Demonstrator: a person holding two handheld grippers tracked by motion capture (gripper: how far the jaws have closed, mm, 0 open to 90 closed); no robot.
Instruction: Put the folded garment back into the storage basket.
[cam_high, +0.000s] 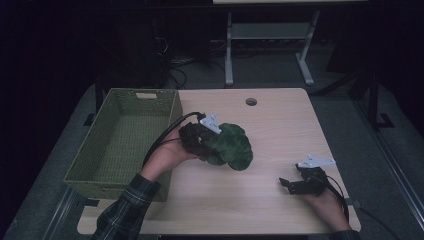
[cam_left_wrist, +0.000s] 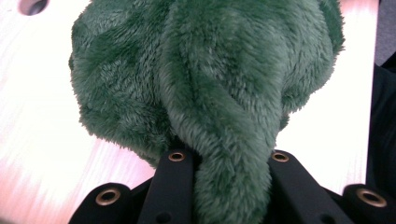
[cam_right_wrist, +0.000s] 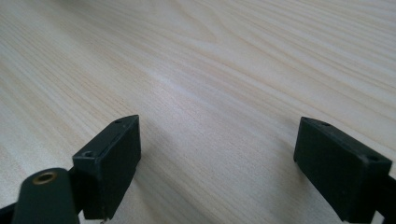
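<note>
One fold of the green plush toy (cam_left_wrist: 210, 93) is pinched in the left gripper (cam_left_wrist: 229, 186), which holds it above the table (cam_high: 280, 115) just right of the basket (cam_high: 120, 140). Such a thin pinch could slip from the soft fur and drop the toy short of the basket. The right gripper (cam_right_wrist: 217, 154) rests on the table with jaws apart and empty; no writing is readable anywhere.

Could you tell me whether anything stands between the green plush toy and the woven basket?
Nothing visible does. The left gripper holds the green plush toy above the table, right beside the basket, whose near wall is the only thing to clear.
</note>
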